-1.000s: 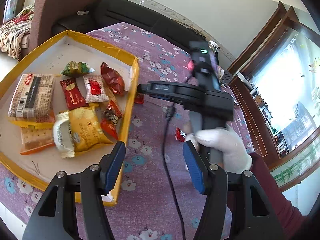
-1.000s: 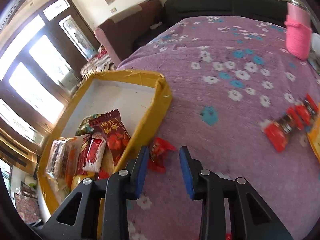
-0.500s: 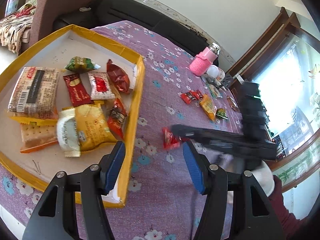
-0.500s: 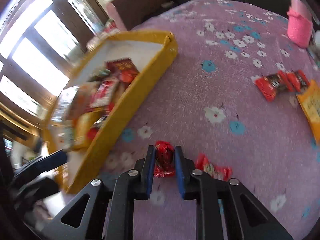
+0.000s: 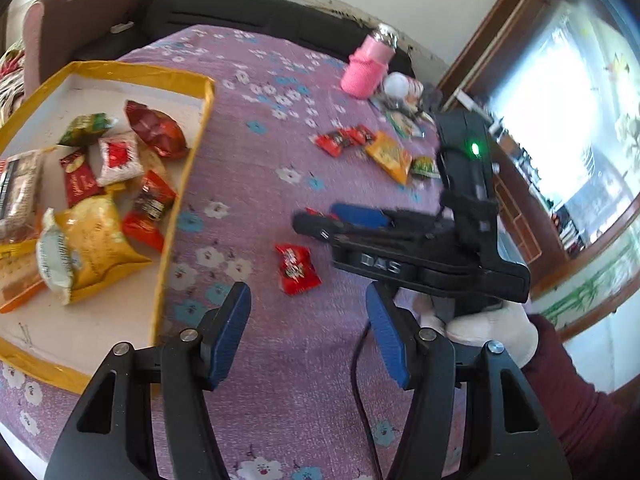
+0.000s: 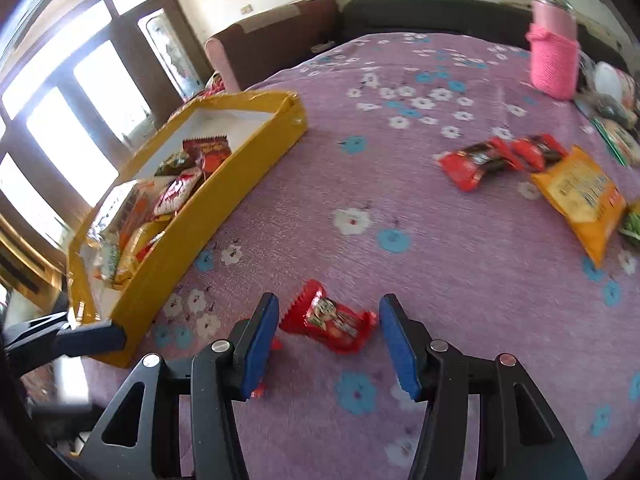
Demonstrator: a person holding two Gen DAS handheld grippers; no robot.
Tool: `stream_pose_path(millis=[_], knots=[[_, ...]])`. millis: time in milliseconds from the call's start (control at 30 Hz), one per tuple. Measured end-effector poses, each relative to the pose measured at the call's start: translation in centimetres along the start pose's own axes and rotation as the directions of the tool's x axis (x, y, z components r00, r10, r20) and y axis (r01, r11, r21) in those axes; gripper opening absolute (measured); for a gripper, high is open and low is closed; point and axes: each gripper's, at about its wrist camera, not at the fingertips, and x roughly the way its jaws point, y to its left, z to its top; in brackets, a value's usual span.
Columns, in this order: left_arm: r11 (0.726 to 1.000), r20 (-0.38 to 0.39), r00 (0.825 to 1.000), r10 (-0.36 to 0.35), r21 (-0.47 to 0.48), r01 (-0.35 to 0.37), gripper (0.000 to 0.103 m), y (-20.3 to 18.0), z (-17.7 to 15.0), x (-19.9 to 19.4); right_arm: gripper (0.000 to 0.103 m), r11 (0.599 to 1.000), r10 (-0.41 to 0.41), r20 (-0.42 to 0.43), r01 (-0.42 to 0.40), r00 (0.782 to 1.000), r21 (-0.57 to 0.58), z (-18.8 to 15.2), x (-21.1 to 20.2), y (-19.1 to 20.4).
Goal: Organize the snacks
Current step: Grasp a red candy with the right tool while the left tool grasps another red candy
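A yellow-rimmed tray (image 5: 182, 184) (image 6: 224, 204) on the purple flowered cloth holds several snack packs. A small red snack packet (image 5: 297, 269) (image 6: 332, 322) lies on the cloth beside it. My right gripper (image 6: 328, 338) is open, its jaws either side of this packet. Another small red piece (image 6: 275, 345) shows behind its left finger. In the left wrist view the right gripper (image 5: 320, 222) hovers just past the packet. My left gripper (image 5: 308, 328) is open and empty, close in front of the packet.
Loose snacks lie further right: red packs (image 5: 344, 140) (image 6: 496, 158), a yellow pack (image 5: 390, 156) (image 6: 580, 196) and a green one (image 5: 426, 167). A pink-sleeved bottle (image 5: 366, 70) (image 6: 554, 54) stands at the back. A sofa (image 5: 240, 20) lies beyond the table.
My right gripper, shut on a small red packet half a second ago, has opened and now straddles a red packet on the cloth. The left gripper has swung right, away from the tray.
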Motion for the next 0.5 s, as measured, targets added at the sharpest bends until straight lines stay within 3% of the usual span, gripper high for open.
stream_pose_path(millis=[100,300,500], knots=[[1.000,-0.022,1.000,0.007,0.009,-0.006,0.059,-0.3,-0.2,0.8,0.025,0.999,-0.029,-0.003,0.029,1.000,-0.040,-0.1,0.2,0.6],[1.000,-0.056,0.998,0.024,0.020,-0.023,0.059,-0.6,0.0,2.9,0.021,0.999,-0.052,0.020,0.052,0.998,0.004,-1.2,-1.3,-1.1],[0.994,-0.056,0.996,0.069,0.083,-0.064,0.058,-1.8,1.1,5.4,0.020,0.994,-0.024,0.040,0.019,0.999,0.107,-2.7,-3.7,-4.6]])
